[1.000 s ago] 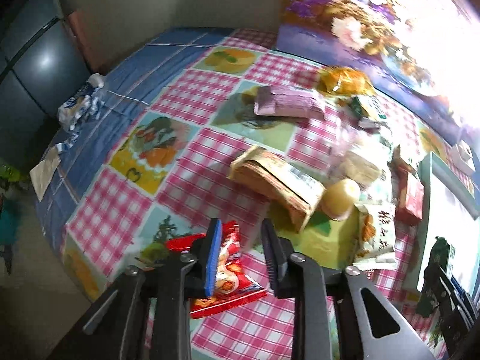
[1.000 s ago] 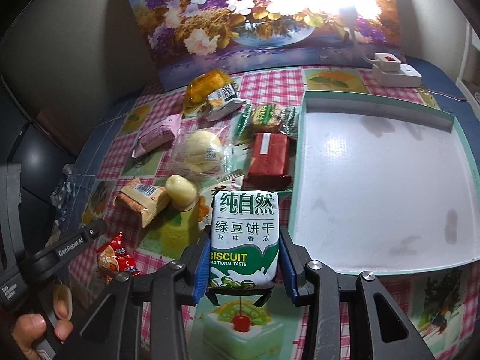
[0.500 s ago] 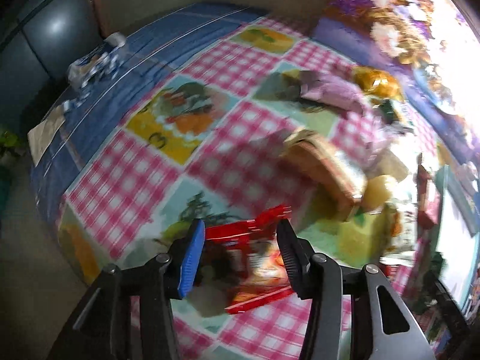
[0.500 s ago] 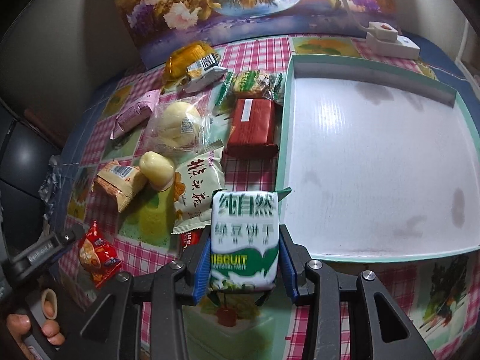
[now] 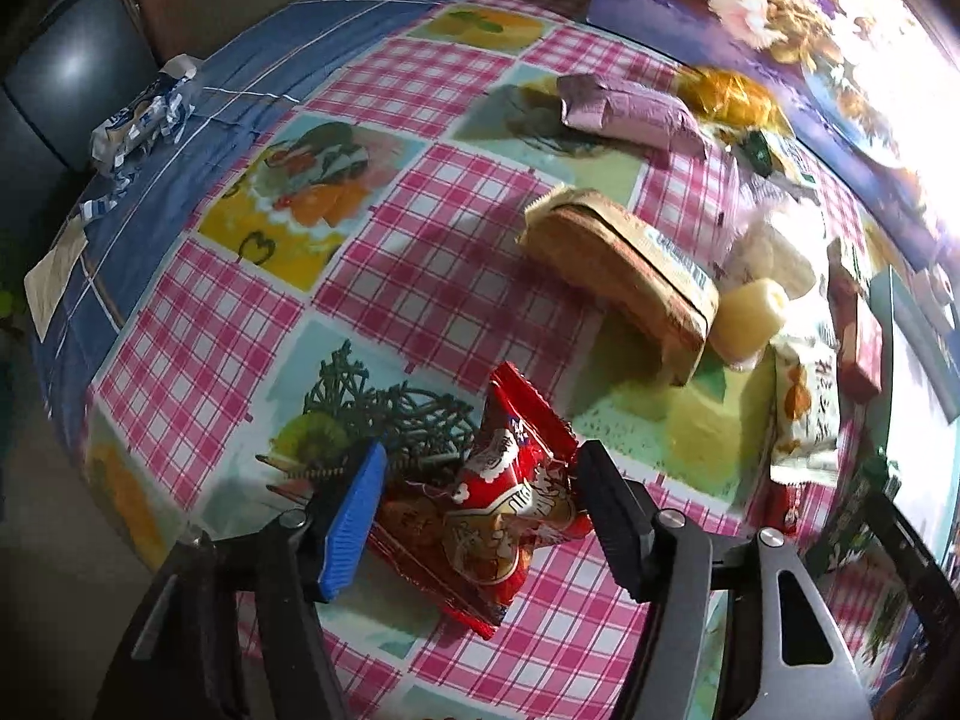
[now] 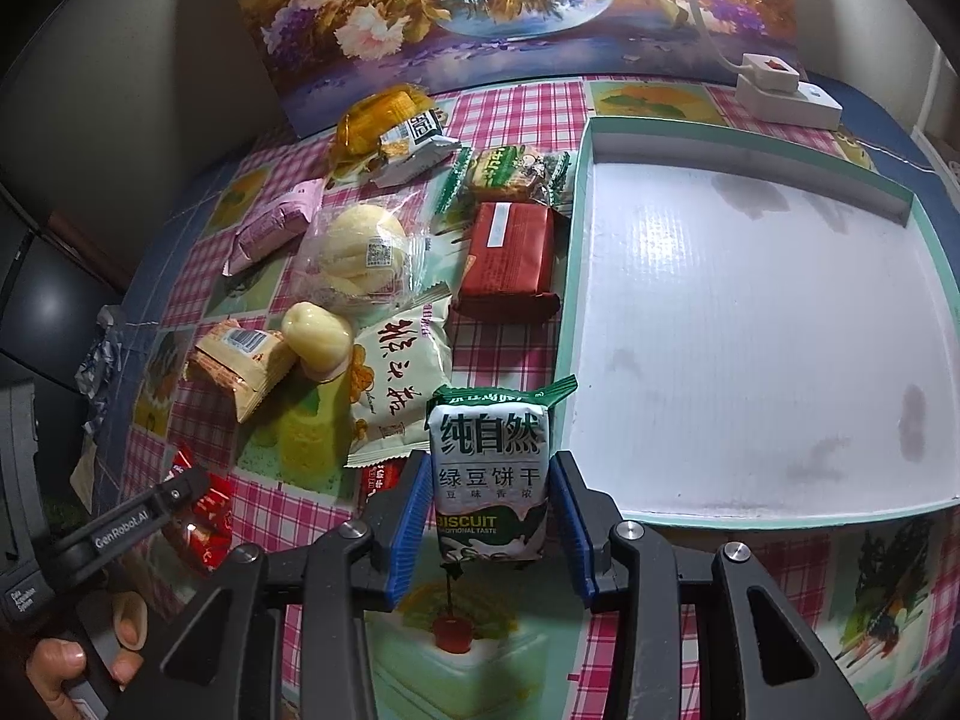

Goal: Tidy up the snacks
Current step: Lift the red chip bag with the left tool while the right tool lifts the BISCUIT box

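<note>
— Green biscuit pack point(image 6: 489, 474) low in the middle of the right view, clamped in the right gripper point(image 6: 491, 525), blue pads tight on both sides. Held up, not on the cloth.

— And left?

— Red snack bag point(image 5: 501, 507) low in the middle of the left view, lying on the checked cloth point(image 5: 252, 324) btw the fingers of the left gripper point(image 5: 474, 507). Fingers apart, one each side, right one close to the foil or maybe touching. Not squeezed yet.

— Going where?

— Prob. into the white tray point(image 6: 750, 300), right half of the right view. Nothing in it yet. Other snacks piled left of it: red-brown bar point(image 6: 510, 252), bun bag point(image 6: 360, 249), cream packet point(image 6: 399, 384).

— Could go wrong?

— Red bag crinkly and puffed, so could slip out or pop sideways if pinched only at the edge. Biscuit pack gripped near its bottom, top-heavy, could tip or slide if swung fast. Could also bump the tray wall if carried too low.
</note>
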A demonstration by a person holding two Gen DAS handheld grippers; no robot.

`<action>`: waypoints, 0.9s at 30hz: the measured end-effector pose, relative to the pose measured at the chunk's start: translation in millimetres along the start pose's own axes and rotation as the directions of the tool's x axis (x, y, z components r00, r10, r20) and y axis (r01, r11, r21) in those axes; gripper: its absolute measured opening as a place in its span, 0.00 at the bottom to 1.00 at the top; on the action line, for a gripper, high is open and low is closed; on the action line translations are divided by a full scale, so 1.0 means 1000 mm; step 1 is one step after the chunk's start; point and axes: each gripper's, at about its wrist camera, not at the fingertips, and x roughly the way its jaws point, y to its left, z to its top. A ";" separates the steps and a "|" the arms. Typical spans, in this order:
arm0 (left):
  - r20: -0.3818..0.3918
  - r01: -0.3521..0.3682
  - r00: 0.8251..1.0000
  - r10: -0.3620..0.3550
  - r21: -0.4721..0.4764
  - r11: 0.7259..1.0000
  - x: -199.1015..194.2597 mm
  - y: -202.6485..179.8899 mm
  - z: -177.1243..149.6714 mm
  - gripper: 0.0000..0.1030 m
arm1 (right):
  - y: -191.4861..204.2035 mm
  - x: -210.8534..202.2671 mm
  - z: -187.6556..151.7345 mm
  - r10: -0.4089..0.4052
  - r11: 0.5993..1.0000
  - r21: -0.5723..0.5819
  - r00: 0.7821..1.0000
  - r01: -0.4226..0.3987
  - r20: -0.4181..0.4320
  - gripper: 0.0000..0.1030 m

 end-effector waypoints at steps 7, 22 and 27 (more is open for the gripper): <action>0.024 0.024 0.999 -0.026 0.093 0.995 -0.009 -0.005 -0.012 0.76 | 0.004 0.003 0.000 -0.014 1.000 -0.020 1.000 0.014 0.001 0.44; 0.027 -0.079 0.997 0.075 0.185 0.980 0.011 0.000 -0.025 0.76 | 0.009 0.005 0.000 -0.021 0.998 -0.054 1.000 0.022 0.007 0.54; 0.034 -0.090 0.996 0.086 0.158 0.983 0.015 0.006 -0.023 0.75 | 0.004 0.011 -0.001 -0.039 0.999 -0.035 0.999 0.039 -0.012 0.54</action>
